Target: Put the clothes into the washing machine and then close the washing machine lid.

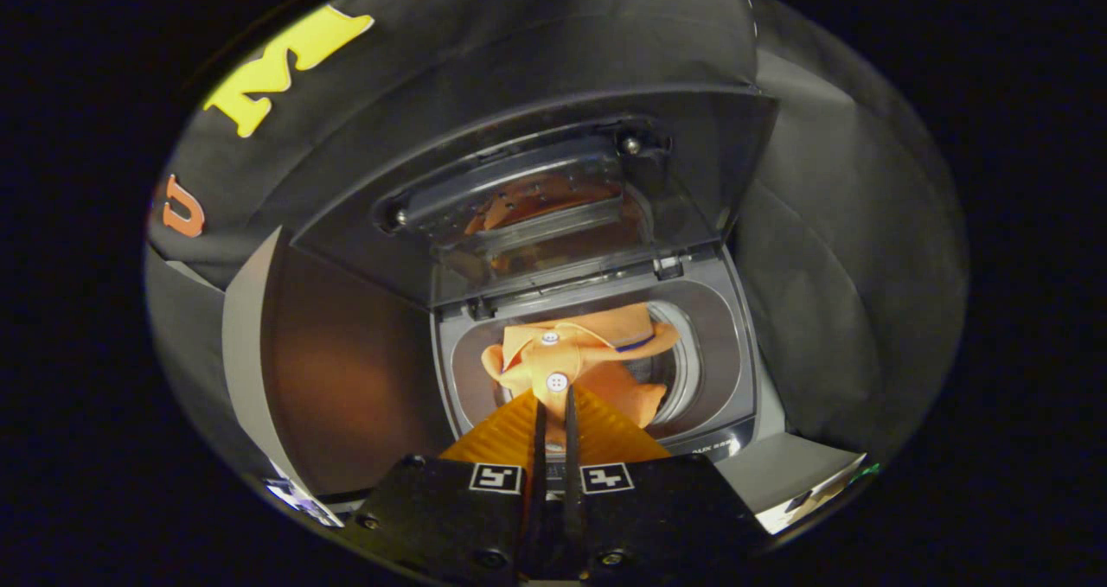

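One orange shirt (575,364) is gripped by the claw (553,414) above the washing machine (735,371).
The fingers are nearly closed, clamped on the fabric; two white buttons are seen, and one lid (536,198) is raised.

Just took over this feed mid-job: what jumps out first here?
The orange shirt with white buttons, pinched between the fingers of the hand-held gripper and hanging over the washing machine's open drum. Beyond it the lid stands raised, mirroring the orange cloth in its glossy underside.
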